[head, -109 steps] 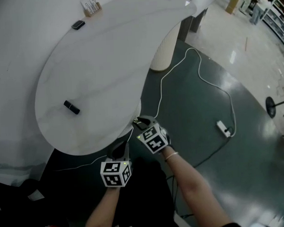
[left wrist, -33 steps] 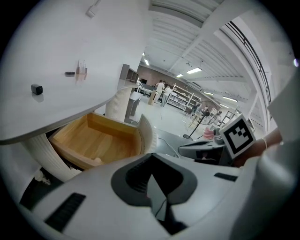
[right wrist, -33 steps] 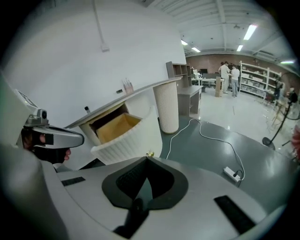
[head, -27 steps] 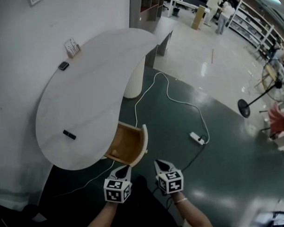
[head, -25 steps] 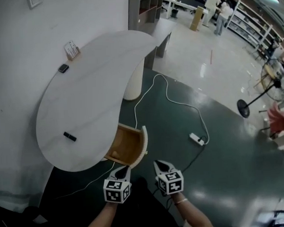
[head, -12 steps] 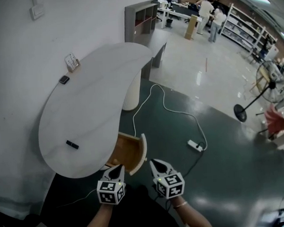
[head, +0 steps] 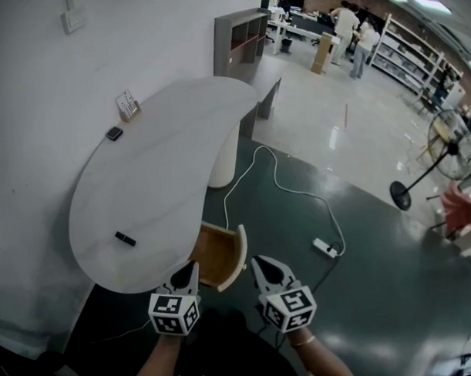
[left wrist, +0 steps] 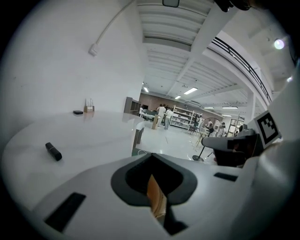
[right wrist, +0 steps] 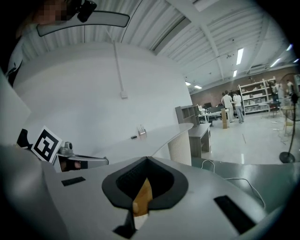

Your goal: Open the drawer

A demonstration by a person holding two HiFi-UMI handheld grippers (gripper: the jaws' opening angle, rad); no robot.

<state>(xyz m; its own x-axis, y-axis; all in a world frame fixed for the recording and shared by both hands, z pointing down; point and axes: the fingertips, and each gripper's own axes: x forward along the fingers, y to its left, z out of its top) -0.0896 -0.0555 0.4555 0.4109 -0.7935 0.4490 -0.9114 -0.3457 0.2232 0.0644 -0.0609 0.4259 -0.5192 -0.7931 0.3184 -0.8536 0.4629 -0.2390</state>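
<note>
Left tool and right tool have lifted from one open drawer

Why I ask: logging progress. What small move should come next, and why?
Probably just draw both back to rest: the drawer already stands pulled out from under the table, and the left gripper and right gripper hang clear, jaws shut.
</note>
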